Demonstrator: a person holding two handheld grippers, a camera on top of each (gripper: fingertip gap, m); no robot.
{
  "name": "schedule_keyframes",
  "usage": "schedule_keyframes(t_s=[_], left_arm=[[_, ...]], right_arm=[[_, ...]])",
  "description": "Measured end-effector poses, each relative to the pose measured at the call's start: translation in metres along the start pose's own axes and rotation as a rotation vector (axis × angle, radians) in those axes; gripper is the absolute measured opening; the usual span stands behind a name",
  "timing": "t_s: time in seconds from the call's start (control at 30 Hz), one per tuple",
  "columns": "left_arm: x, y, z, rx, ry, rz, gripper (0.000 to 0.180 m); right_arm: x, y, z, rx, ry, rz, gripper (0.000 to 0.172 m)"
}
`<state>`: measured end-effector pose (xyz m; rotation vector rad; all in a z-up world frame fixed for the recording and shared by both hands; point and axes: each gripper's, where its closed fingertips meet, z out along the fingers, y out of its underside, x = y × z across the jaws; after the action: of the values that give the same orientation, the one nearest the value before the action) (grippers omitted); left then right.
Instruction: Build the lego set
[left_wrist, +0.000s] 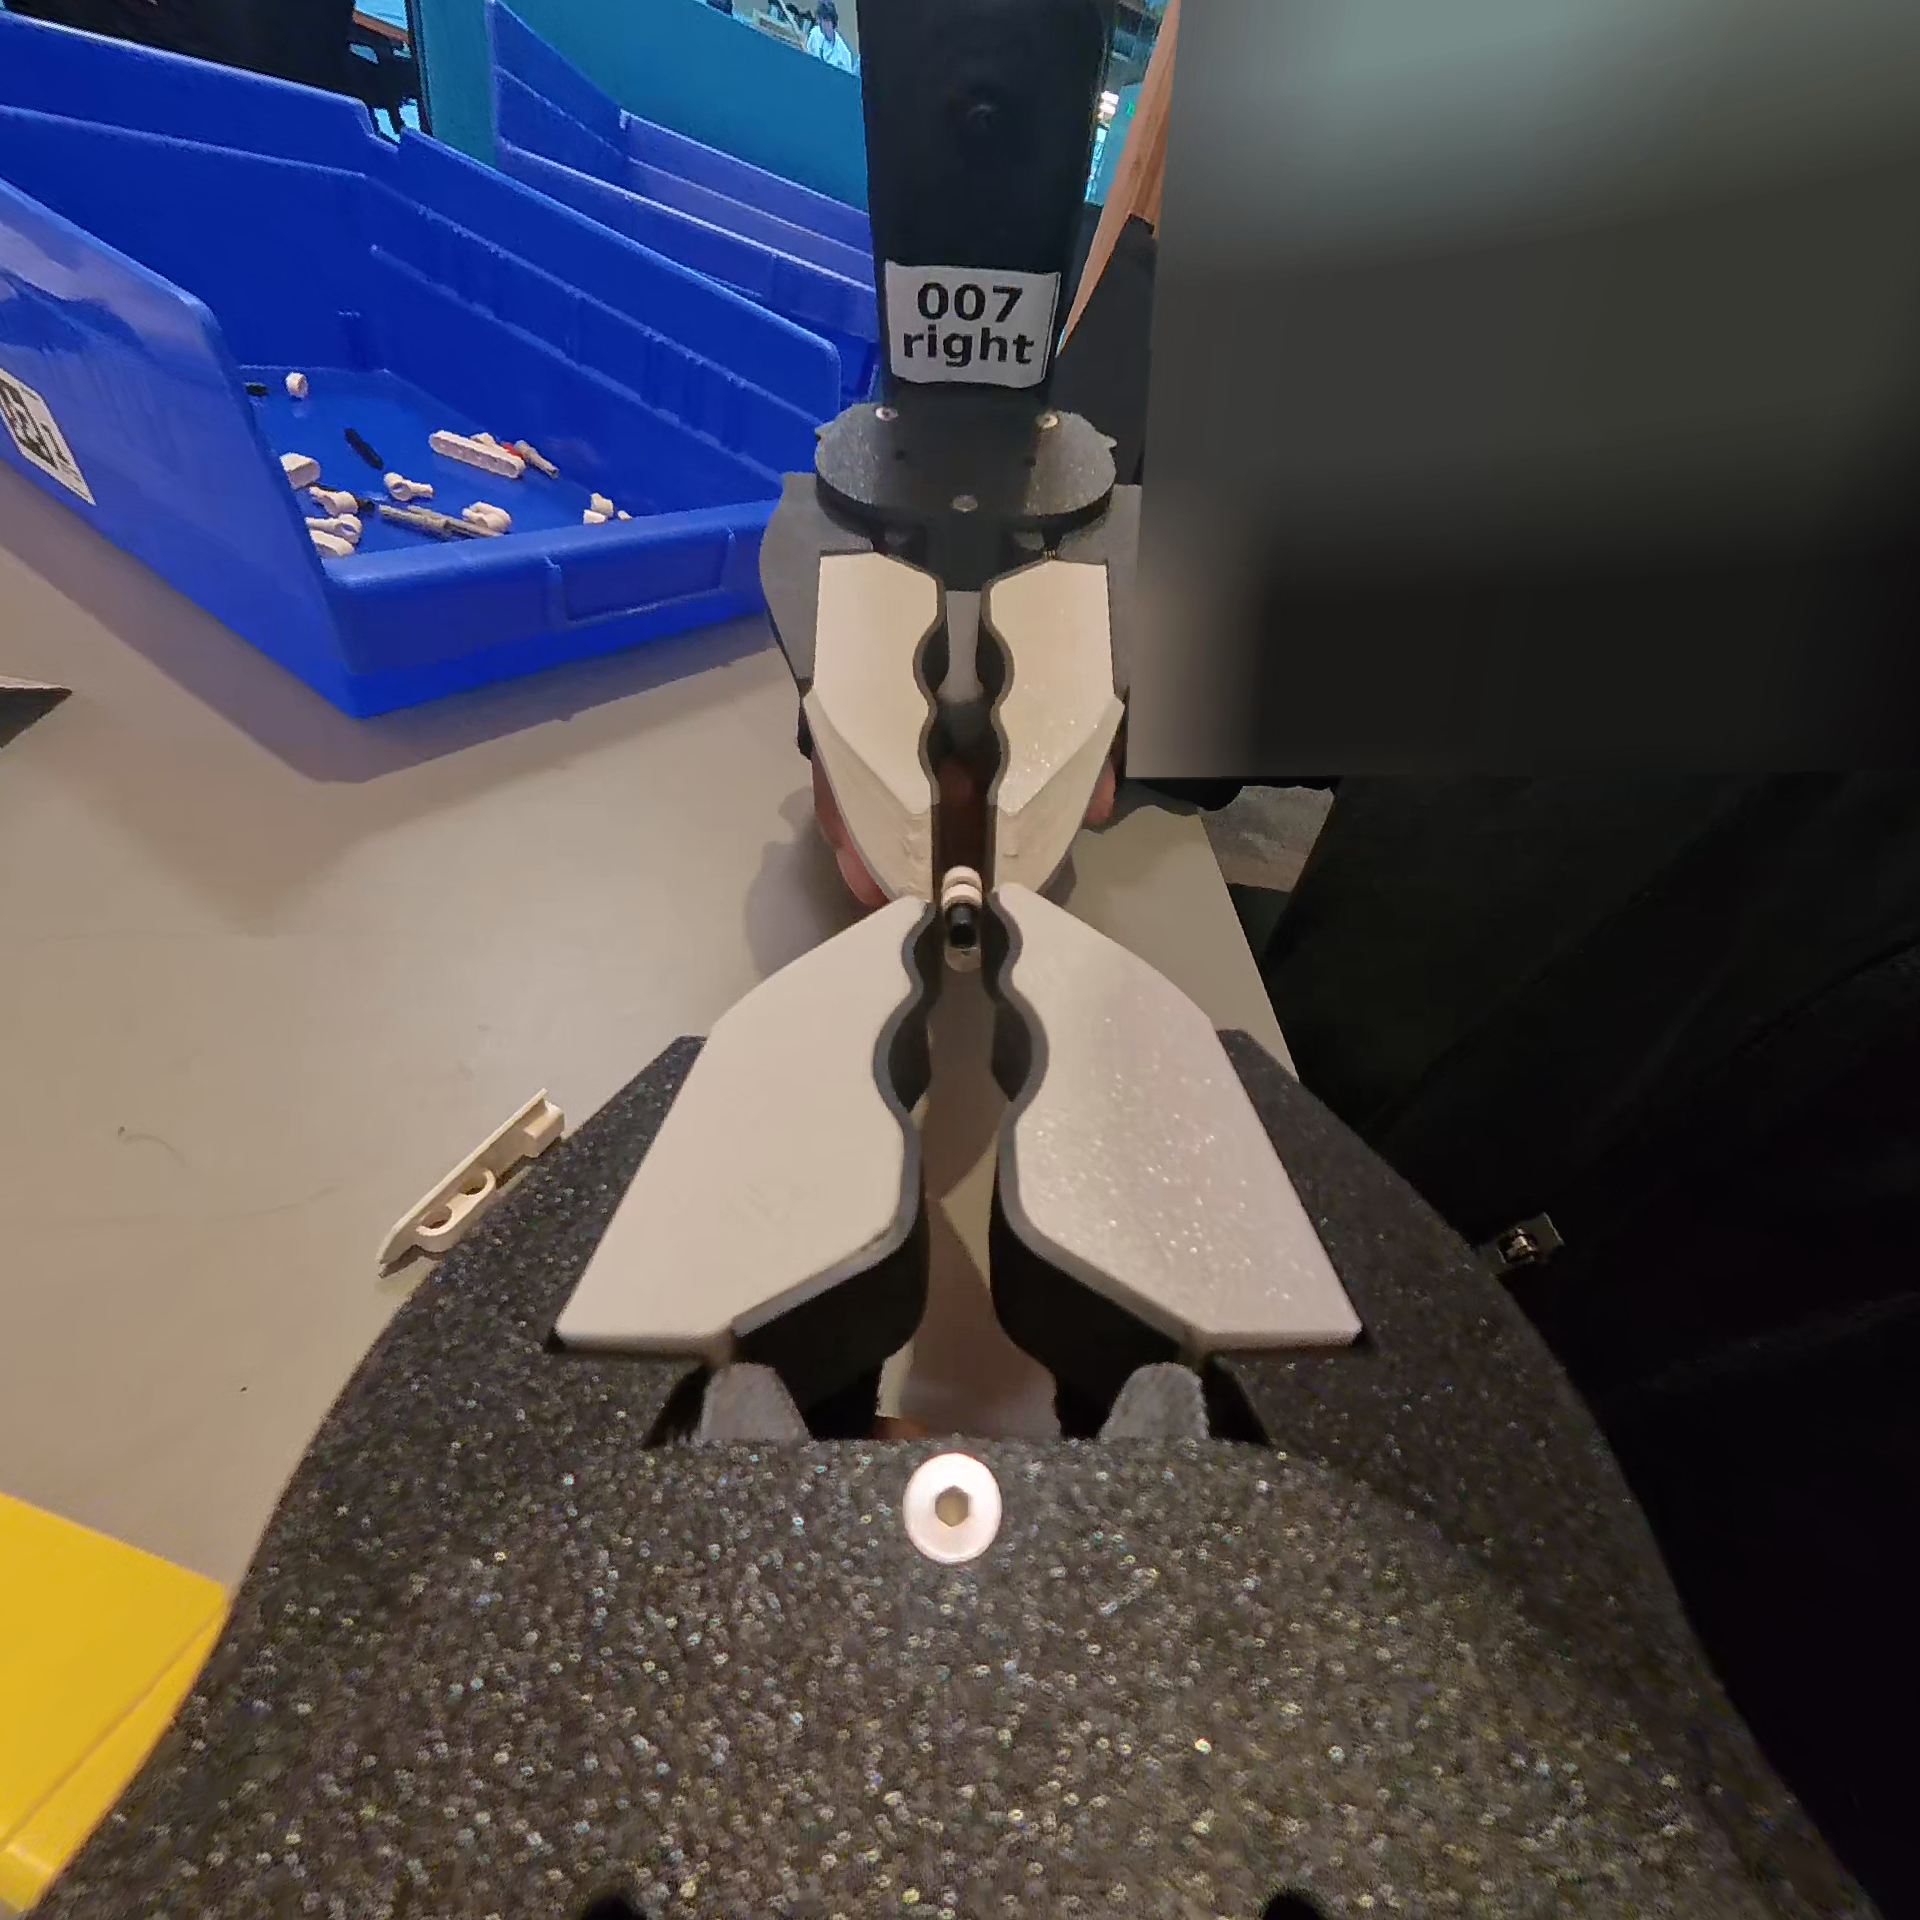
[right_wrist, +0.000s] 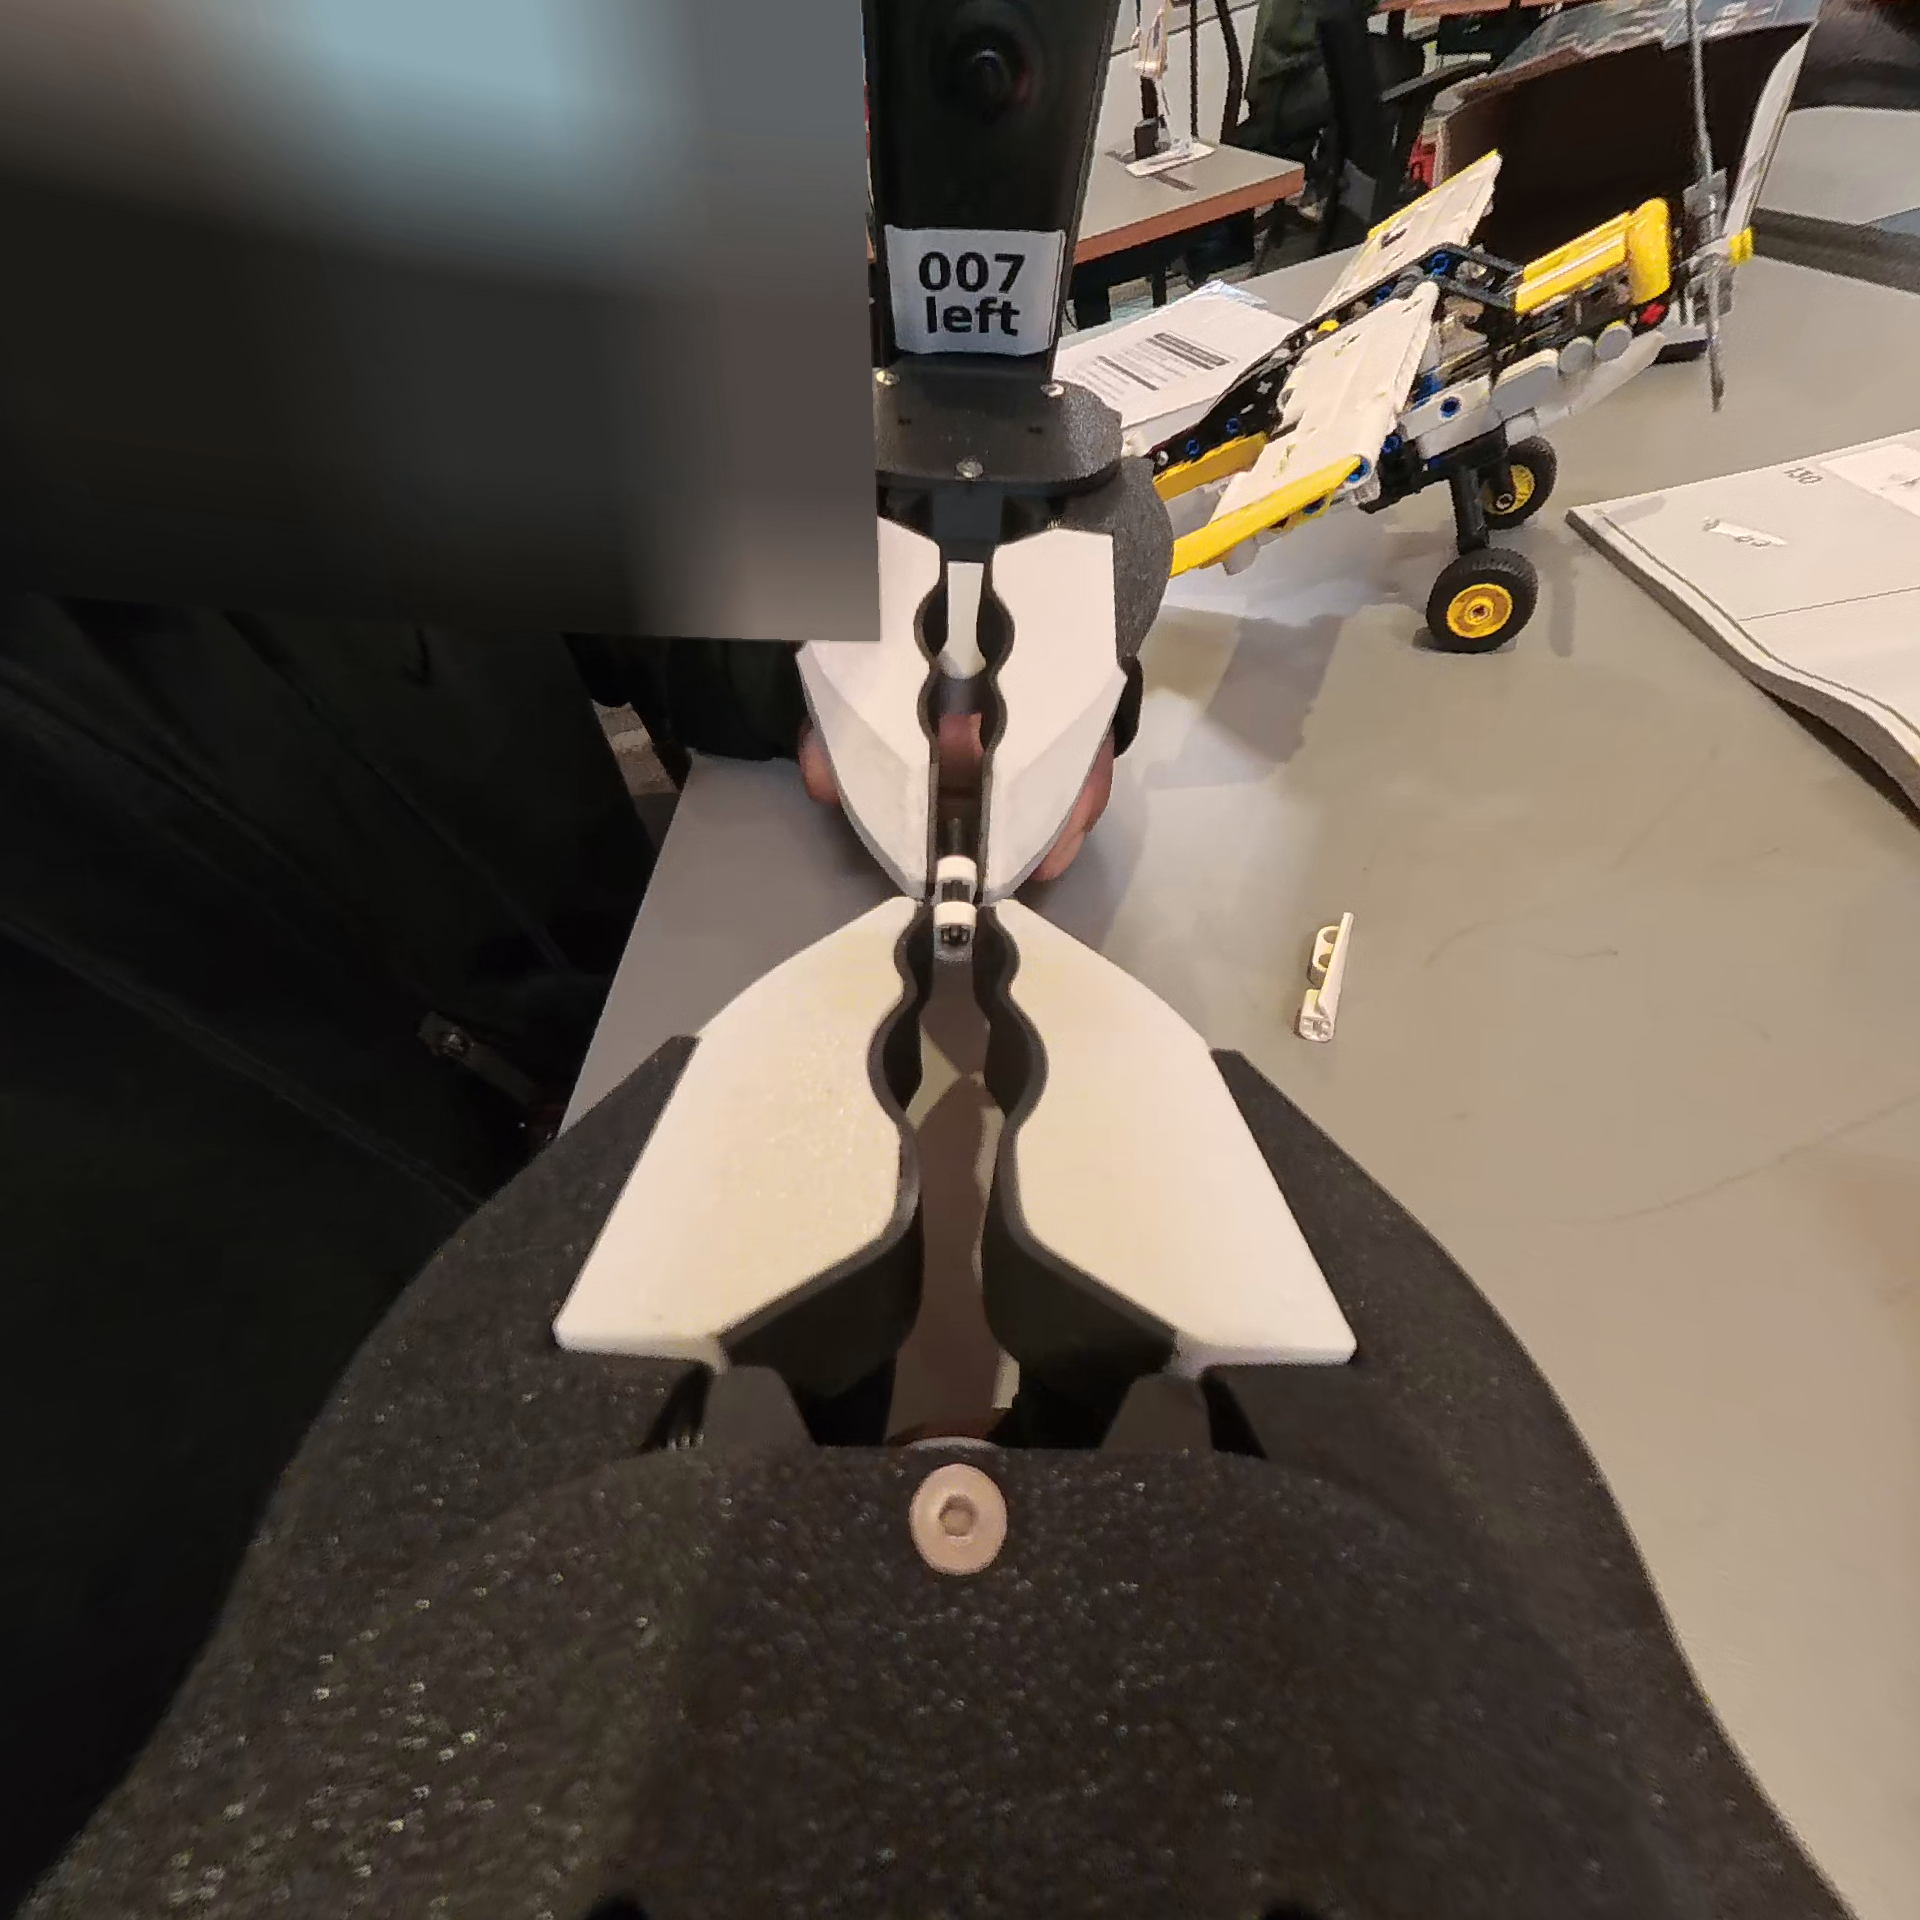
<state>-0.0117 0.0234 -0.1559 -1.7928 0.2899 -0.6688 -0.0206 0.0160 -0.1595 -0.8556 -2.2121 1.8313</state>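
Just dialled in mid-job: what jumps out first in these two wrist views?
The left gripper and right gripper meet tip to tip above the grey table near its edge, each pinching a small white bushing joined by a black pin. Behind the right gripper, to the left, sits a blue bin of small pale parts; a yellow-and-white toy plane stands on the table's other side.

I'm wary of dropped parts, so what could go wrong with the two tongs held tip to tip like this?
1. The small white-and-black connector piece is pinched only at the very tips of both tongs; it could slip out.
2. They meet near the table edge, so a dropped piece might fall off.
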Motion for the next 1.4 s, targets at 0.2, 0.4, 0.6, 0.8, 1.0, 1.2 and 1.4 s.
schedule_keyframes(t_s=[0.2,0.4,0.6,0.8,1.0,1.2,1.4], left_arm=[[-0.004,-0.001,0.0,0.011,-0.019,-0.015,0.007],[-0.009,-0.006,-0.006,0.043,-0.035,-0.04,0.002],[-0.008,-0.001,-0.005,0.001,-0.03,-0.014,0.005],[-0.007,0.003,-0.002,-0.023,-0.041,0.008,0.005],[-0.006,0.003,-0.002,-0.024,-0.048,0.037,0.004],[-0.006,0.005,-0.001,-0.035,-0.055,0.04,0.004],[-0.005,0.005,-0.001,-0.034,-0.045,0.039,0.004]], right_arm=[[0.003,0.0,-0.001,0.002,0.027,-0.012,0.007],[0.008,0.004,-0.004,-0.035,0.052,-0.012,0.007],[0.009,0.007,-0.005,-0.055,0.054,-0.012,0.007],[0.009,0.006,-0.005,-0.053,0.053,-0.011,0.007],[0.006,0.007,-0.004,-0.062,0.038,-0.017,0.007],[0.007,0.009,-0.003,-0.068,0.038,-0.018,0.007],[0.006,0.01,-0.002,-0.077,0.041,-0.034,0.007]])
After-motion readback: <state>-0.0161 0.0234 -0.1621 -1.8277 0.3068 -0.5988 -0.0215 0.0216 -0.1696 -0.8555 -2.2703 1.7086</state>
